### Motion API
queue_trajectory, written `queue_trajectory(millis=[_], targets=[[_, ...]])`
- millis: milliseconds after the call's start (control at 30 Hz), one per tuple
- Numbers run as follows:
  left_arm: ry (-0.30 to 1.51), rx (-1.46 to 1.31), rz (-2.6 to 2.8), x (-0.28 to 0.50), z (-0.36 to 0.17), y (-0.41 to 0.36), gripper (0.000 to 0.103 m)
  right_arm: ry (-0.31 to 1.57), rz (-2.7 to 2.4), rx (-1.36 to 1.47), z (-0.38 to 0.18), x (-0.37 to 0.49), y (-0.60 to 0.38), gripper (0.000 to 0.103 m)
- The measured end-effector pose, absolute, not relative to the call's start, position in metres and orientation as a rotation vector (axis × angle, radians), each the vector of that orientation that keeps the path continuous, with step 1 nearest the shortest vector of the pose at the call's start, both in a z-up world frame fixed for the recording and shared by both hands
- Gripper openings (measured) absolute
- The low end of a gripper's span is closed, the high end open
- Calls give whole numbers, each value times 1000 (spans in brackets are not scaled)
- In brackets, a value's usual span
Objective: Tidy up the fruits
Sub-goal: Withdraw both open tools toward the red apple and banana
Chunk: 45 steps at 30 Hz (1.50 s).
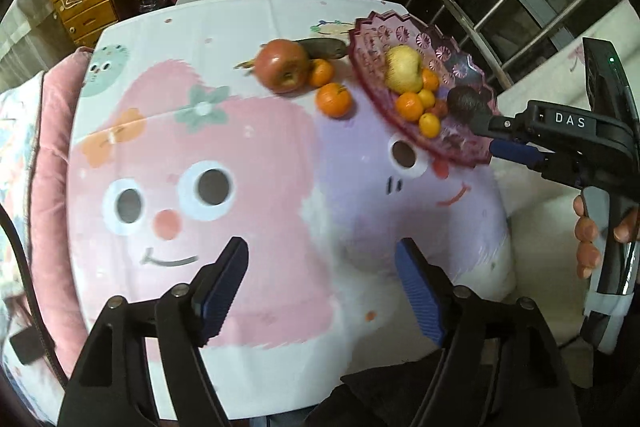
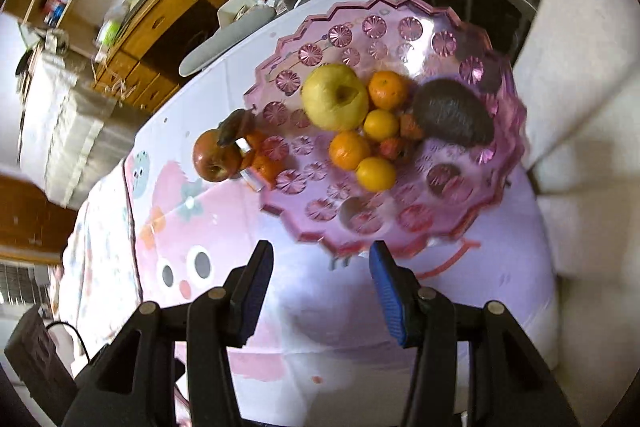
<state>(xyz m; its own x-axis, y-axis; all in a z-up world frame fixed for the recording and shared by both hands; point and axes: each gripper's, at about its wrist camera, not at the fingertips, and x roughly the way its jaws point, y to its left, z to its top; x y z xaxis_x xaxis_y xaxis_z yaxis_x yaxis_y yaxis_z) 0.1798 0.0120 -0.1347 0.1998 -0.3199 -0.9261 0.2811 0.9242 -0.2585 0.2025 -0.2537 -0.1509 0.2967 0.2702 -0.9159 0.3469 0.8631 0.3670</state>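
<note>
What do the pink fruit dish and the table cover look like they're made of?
The pink fruit dish looks like pressed glass or clear acrylic: it is translucent, glossy, with molded flower rosettes and a scalloped rim; which of the two is unclear. The table cover looks like soft matte printed fabric, with cartoon faces and fold creases.

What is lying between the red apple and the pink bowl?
Two oranges lie between the red apple and the pink bowl, seen clearly in the left wrist view.
</note>
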Motion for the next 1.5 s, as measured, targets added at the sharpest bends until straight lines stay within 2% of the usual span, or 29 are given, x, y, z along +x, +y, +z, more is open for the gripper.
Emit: queue_trajectory(millis=[200, 333, 500, 700, 1100, 1500], targets=[[1317, 38, -447, 179, -133, 60, 82, 1233, -128, 607, -149, 179, -213, 53], [1325, 90, -471, 187, -132, 88, 91, 1193, -174, 633, -152, 167, -188, 57], [1339, 165, -504, 204, -131, 111, 95, 1155, -224, 627, -156, 155, -160, 58], [1326, 222, -541, 229, -127, 119, 98, 1145, -264, 567, -161, 150, -143, 65], [1277, 365, -666, 305, -132, 59, 99, 992, -201, 469, -182, 180, -127, 70], [1243, 525, -837, 382, -176, -28, 99, 937, -223, 389, -237, 225, -115, 70]])
